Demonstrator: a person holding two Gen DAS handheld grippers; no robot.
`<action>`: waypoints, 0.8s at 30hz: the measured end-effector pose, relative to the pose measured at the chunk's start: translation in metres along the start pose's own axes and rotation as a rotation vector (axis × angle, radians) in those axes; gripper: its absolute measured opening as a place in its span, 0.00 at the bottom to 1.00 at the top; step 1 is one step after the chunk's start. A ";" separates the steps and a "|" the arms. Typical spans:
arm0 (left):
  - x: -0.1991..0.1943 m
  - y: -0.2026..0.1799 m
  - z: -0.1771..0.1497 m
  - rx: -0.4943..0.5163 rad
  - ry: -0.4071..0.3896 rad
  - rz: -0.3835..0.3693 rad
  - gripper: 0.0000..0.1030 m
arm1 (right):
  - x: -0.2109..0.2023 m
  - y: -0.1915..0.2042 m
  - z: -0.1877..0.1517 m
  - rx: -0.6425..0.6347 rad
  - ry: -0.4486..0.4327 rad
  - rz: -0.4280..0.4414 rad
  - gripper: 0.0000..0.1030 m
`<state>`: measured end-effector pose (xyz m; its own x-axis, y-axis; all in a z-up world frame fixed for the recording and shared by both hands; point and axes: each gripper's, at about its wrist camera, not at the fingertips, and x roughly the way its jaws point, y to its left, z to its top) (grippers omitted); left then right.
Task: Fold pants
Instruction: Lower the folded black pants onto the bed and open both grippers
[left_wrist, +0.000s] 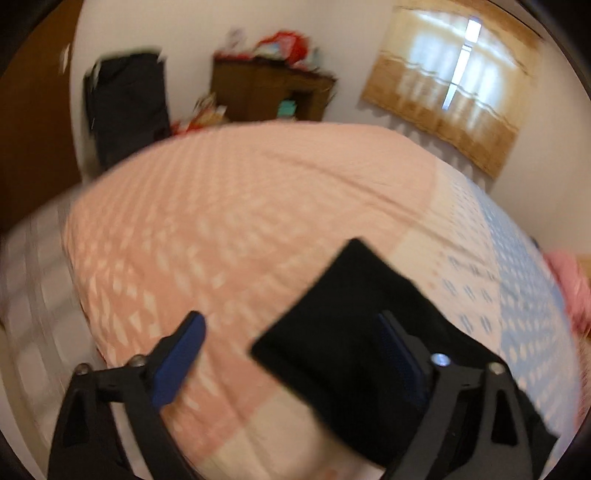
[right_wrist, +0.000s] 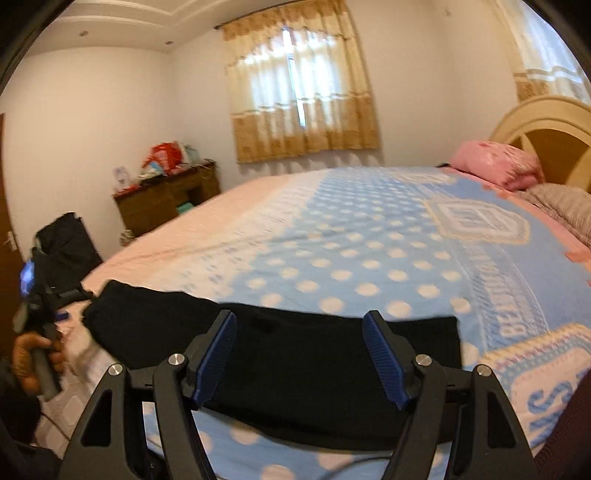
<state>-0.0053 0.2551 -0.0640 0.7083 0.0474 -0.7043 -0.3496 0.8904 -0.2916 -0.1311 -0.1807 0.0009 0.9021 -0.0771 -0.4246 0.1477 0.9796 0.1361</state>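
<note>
- Here the pants (right_wrist: 273, 354) lie as a long black strip across the near edge of the bed (right_wrist: 369, 240), partly on the blue dotted area and partly on the pink.
- The right gripper (right_wrist: 299, 358) hovers over the strip's middle with its jaws apart, holding nothing.
- The left gripper (left_wrist: 291, 354) is also spread wide and empty; one end of the pants (left_wrist: 343, 325) shows near its right finger, though blur hides whether they touch.
- The step in hand looks like taking hold for another fold.
- To do it well, close each claw on all layers near an end edge.
- Lift both ends level and lay one over the other, edges matched.
- Move slowly, since loose layers may slip apart.
</note>
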 end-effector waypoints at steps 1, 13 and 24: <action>0.007 0.007 0.000 -0.023 0.015 -0.005 0.80 | -0.001 0.006 0.003 -0.005 -0.003 0.016 0.70; 0.008 -0.017 -0.013 0.083 -0.016 -0.103 0.71 | 0.004 0.033 0.006 0.039 0.040 0.145 0.70; -0.002 -0.005 -0.007 0.029 -0.009 -0.133 0.20 | 0.007 0.014 -0.003 0.103 0.058 0.081 0.70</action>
<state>-0.0096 0.2477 -0.0658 0.7530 -0.0680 -0.6545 -0.2342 0.9018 -0.3632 -0.1239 -0.1674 -0.0031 0.8883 0.0151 -0.4590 0.1190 0.9577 0.2619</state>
